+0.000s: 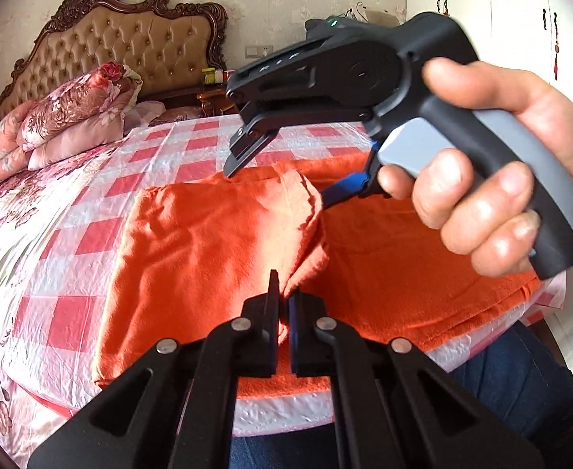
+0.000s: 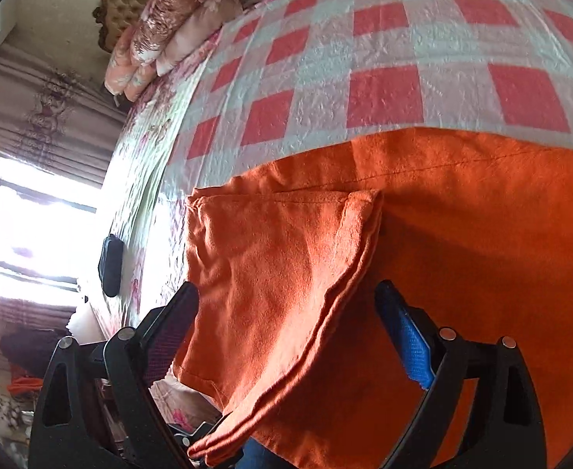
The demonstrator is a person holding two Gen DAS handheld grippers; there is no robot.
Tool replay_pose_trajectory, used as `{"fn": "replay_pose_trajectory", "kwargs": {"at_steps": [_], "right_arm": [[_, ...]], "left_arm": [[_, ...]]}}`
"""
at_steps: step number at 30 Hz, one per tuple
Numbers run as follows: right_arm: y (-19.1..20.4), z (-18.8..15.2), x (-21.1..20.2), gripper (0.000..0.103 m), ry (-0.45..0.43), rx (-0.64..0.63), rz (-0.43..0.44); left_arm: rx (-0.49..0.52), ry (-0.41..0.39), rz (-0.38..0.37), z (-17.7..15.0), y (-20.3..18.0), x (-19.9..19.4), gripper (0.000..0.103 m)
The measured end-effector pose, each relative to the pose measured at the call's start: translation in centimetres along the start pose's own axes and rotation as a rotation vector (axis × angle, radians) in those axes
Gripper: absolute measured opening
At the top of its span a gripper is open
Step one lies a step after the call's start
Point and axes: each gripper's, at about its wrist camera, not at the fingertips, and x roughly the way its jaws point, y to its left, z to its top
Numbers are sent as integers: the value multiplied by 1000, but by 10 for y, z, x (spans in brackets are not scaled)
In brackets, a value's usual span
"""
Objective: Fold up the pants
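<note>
Orange pants (image 1: pixel 192 242) lie on a red-and-white checked sheet on the bed, one end folded back over the rest. My left gripper (image 1: pixel 284 305) is shut on the near edge of the folded layer. My right gripper (image 1: pixel 274 185) is held in a hand above the far side of the pants, jaws open, one tip near the fold's far corner. In the right wrist view the right gripper (image 2: pixel 286 297) is open, its fingers either side of the folded flap (image 2: pixel 270 273) of the pants, not pinching it.
The checked sheet (image 1: pixel 192 144) covers the bed. Floral pillows and a folded quilt (image 1: pixel 67 117) lie by the tufted headboard (image 1: pixel 130 43). A dark small object (image 2: pixel 110 269) lies near the bed's window side. The person's jeans-clad legs (image 1: pixel 513 371) stand at the bed's edge.
</note>
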Motion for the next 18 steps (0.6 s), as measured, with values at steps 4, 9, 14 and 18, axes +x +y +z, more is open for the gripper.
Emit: {"fn": "replay_pose_trajectory", "kwargs": {"at_steps": [4,9,14,18], "right_arm": [[10,5,4,58,7,-48,-44],[11,4,6,12,21,-56,-35],[19,7,-10,7,-15,-92,-15],[20,9,-27,7,-46,-99,-6]], "left_arm": [[26,-16,9,-2,-5,-5,3],[84,-43,28,-4,-12,-8,3],[78,-65,15,-1,-12,-11,3],[131,-103,44,7,-22,-17,3]]}}
